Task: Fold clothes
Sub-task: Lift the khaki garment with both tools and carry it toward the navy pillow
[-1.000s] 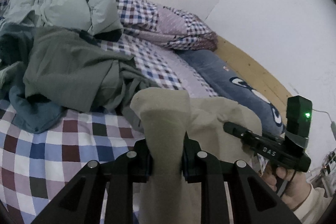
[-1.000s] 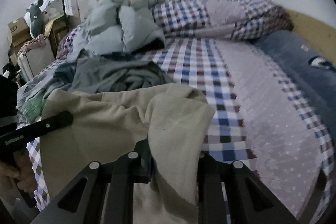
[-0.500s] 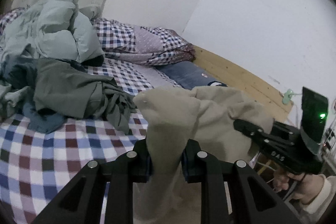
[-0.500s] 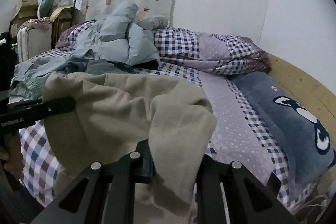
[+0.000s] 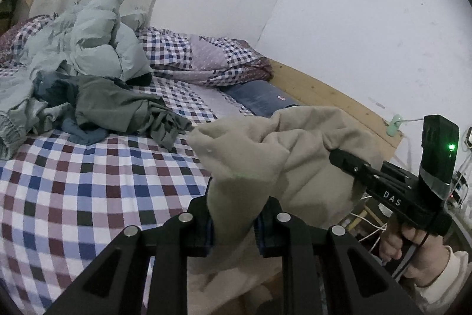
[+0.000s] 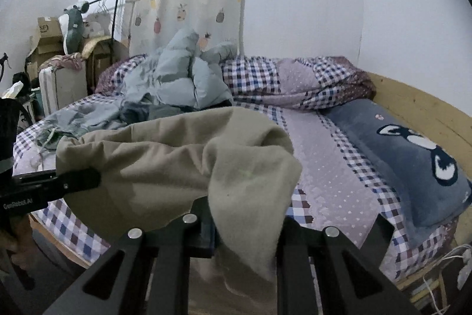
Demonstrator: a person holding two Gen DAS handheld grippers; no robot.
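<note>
- The left gripper [image 5: 233,226] had its fingers pinching a bunched corner of the beige garment [image 5: 298,155], the cloth rising straight up out of the gap between them.
- The right gripper [image 6: 246,229] pinched another corner of the same garment [image 6: 165,158]; a flap draped down over and past its fingers.
- Between the two sets of fingers the garment hung slack and creased, held in the air at the near edge of the bed [image 5: 88,182] — not lying on it.
- My reading: the step in hand was lifting and spreading this one piece. The next move likely called for drawing the two grips apart until the top edge ran taut, then lowering the cloth flat onto the checked sheet ahead of the fingers.
- Farther ahead and left of the left fingers lay a heap of unfolded clothes [image 5: 118,108] — green and blue pieces, tangled.
- Beyond that sat a pale blue duvet [image 5: 97,49], bunched against the wall.
</note>
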